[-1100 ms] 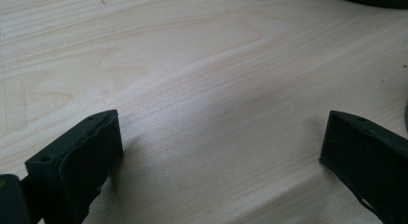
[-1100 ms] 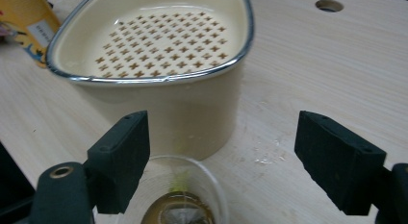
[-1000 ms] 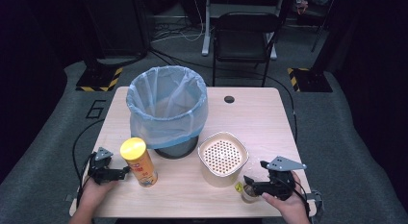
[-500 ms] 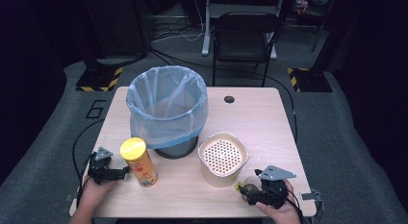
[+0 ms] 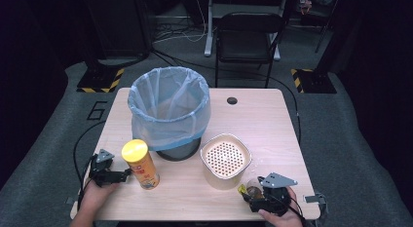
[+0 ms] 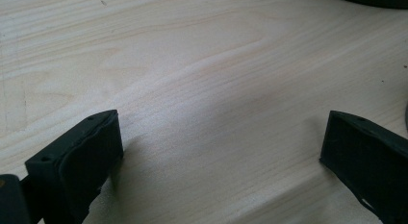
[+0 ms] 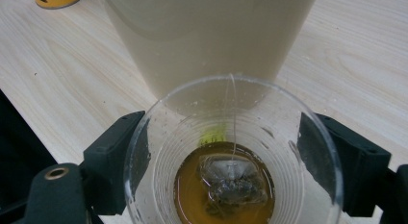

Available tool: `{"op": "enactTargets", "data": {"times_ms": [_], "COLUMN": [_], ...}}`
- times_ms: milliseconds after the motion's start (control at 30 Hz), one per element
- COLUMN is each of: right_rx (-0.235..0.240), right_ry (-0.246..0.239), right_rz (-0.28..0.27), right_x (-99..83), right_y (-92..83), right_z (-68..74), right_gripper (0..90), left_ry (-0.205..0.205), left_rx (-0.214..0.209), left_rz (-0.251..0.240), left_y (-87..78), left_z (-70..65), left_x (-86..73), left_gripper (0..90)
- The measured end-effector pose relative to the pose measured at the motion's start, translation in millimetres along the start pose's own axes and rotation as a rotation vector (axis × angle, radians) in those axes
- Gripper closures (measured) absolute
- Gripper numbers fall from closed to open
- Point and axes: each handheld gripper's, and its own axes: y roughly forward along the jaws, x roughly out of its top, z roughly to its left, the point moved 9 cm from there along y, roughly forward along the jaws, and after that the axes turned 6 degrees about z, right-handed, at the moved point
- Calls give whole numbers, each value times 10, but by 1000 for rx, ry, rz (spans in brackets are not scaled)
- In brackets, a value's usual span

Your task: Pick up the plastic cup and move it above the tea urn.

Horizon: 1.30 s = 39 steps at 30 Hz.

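At the table's [image 5: 272, 115] near left corner, the person's left hand [image 5: 95, 195] lies low on the wood, holding the left gripper [image 5: 127, 173] level and pointed rightward at the foot of the yellow-lidded can [image 5: 140, 163], which stands upright just beside its tips. Its own view shows both black jaws spread wide over bare wood with nothing between them, so this claw is released. Behind the can stands the bin [image 5: 169, 115] lined with a pale blue bag, and to the right of that sits the cream container [image 5: 225, 159] with its perforated lid. Just in front of that container, near the table's front edge, is the clear plastic cup [image 7: 233, 156], upright, with brown tea and a tea bag [image 7: 231, 183] in its bottom and the bag's string running up over the rim. The right hand [image 5: 280, 217] comes in from the bottom edge and holds the right gripper [image 7: 221, 161] low, its jaws standing on either side of the cup. They have just been closing; whether the pads already press the wall I cannot tell.
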Motion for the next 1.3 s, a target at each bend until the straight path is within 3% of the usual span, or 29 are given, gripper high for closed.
{"op": "enactTargets", "data": {"times_ms": [133,300,433,600,633,800,967,1033,1300], "right_rx": [-20,-5,-8,-11,-29,-35,-72,-88,-120], "right_ry": [-23,-37,-17,-34,-24,-14,13,3,52], "right_rz": [24,29,27,21,15,12,10,12,-3], "right_x": [-50,-70,-75,-69,-62,-64,-78,-83,-95], "right_y": [43,65,70,64,64,59,31,22,6], "right_z": [2,0,-4,-20,-53,-123,-287,-357,-518], "right_gripper": [185,249,282,305,312,321,324,326,327], "left_ry": [2,0,2,2,2,1,0,1,1], "left_rx": [0,0,0,0,0,0,0,0,0], "left_rz": [1,0,1,1,1,1,0,1,1], "left_y": [-1,0,-1,-1,-1,0,0,-1,-1], "left_z": [1,0,1,1,1,0,0,1,0], "left_x": [-1,0,-1,-1,-1,-1,0,-1,-1], "left_gripper": [7,7,7,7,7,7,7,7,7]}}
